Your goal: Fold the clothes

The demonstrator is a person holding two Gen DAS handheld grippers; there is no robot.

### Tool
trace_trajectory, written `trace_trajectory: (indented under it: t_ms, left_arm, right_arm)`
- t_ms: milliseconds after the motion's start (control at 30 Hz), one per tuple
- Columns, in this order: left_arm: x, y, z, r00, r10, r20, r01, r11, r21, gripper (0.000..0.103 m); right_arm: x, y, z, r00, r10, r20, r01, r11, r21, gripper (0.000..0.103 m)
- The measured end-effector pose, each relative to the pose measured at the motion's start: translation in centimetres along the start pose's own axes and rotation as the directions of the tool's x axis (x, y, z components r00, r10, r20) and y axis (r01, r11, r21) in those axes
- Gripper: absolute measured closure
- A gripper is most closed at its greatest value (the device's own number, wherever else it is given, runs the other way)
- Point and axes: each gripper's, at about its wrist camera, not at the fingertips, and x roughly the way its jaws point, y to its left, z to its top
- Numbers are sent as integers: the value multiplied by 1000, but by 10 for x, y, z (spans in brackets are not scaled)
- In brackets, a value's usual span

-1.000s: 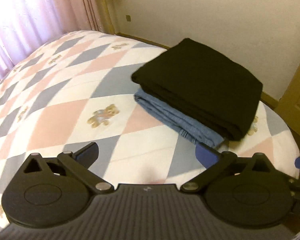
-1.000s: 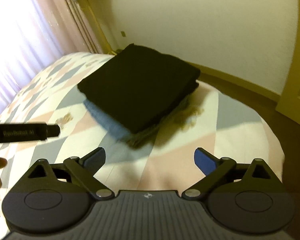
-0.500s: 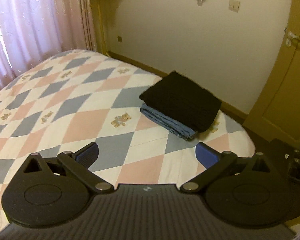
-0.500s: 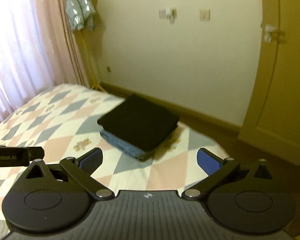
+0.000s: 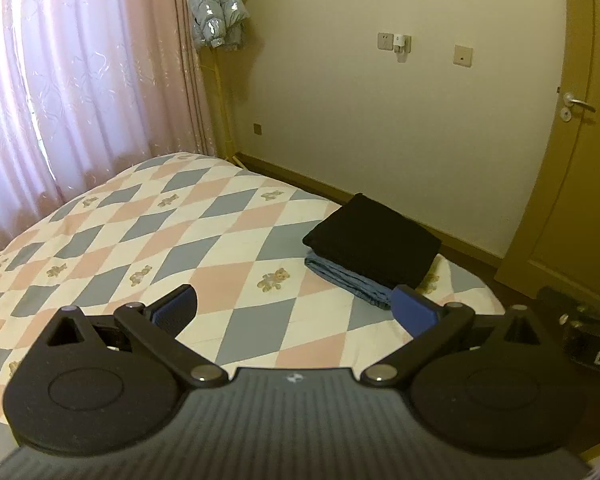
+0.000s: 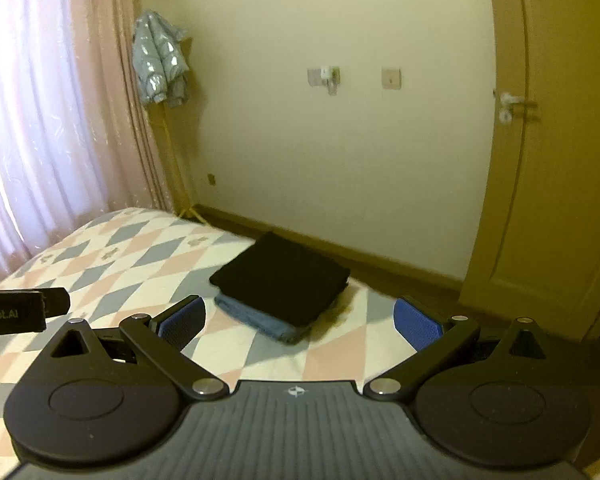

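A folded black garment (image 5: 374, 240) (image 6: 282, 280) lies on top of a folded blue denim garment (image 5: 346, 280) (image 6: 256, 320) near the far right corner of the bed. My left gripper (image 5: 296, 308) is open and empty, held well back from the stack. My right gripper (image 6: 300, 322) is also open and empty, raised above the bed with the stack seen between its blue pads (image 6: 418, 322).
The bed's quilt (image 5: 140, 236) has pink, grey and white diamonds with small bears. Pink curtains (image 5: 80, 92) hang on the left. A silver jacket (image 5: 216, 6) hangs on a stand in the corner. A door (image 5: 572, 160) is on the right. The other gripper's body (image 6: 16, 312) shows at the left.
Both grippers have pulled back and up from the stacked clothes, which now look much smaller and farther away. Both stay open and empty.
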Motion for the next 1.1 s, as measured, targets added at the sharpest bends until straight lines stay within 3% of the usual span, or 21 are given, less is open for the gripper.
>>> trace_trajectory:
  t_ms: [133,333,667,1100]
  left_arm:
    - [-13,-6,0,998,48,28,-48,999,20,1]
    - [-10,-7,3,999,7,-40,-7,1000,-6,1]
    - [33,-16,-2,988,59,-145,-58,998,13,1]
    - [95,-42,23,975,54,-216,-48,998,36,1]
  right_arm:
    - [-5,-4,1,997,14,-70,-13,1000,13,0]
    - [0,-7,1,986,18,-163,-16,1000,16,0]
    - [42,1,2,962,40,-271,-50,998,-33,0]
    - [99,-19,31,948,28,-318,-42,998,-37,0]
